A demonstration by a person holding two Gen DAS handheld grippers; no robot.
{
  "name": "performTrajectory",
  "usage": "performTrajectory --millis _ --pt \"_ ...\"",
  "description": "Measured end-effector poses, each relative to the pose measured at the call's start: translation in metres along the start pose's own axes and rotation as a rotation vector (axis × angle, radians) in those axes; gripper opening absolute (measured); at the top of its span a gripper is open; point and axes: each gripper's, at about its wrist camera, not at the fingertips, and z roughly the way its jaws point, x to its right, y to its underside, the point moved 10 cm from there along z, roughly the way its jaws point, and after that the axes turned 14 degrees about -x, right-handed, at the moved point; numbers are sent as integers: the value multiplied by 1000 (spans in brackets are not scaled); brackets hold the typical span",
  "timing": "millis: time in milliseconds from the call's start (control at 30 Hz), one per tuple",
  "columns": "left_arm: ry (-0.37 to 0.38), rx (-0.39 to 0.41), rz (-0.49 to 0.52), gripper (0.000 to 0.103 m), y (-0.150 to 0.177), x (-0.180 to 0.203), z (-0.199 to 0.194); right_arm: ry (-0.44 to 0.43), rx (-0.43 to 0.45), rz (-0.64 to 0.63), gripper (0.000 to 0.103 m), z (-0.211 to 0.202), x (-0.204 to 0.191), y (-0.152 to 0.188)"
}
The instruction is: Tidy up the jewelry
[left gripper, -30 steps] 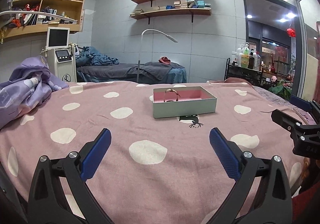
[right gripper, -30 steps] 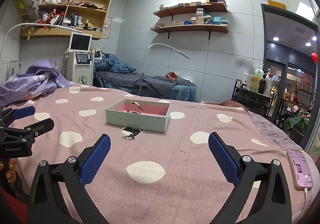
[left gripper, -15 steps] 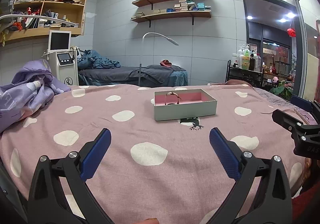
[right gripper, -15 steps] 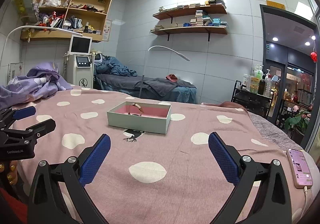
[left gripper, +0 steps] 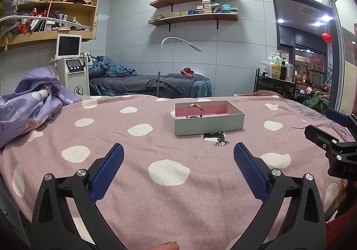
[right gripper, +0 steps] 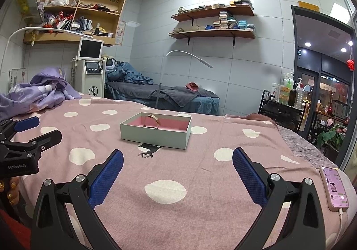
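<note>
Both grippers hover level above the spotted bedspread, the left gripper and right gripper spread wide, empty, aimed at the box holding 1 bracelet at frame centre.

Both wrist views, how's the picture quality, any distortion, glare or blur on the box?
Left wrist view: strong fisheye bending, dark corners; the box and bangle look sharp, ceiling panel blown out. Right wrist view: same bending; box clear, phone screen bright but readable, soft shadow under the box.
</note>
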Motion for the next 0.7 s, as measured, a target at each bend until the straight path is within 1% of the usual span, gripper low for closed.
performTrajectory --millis 700 --pt "-4 6 17 97 0 3 -2 -4 -4 -1 96 2 0 1"
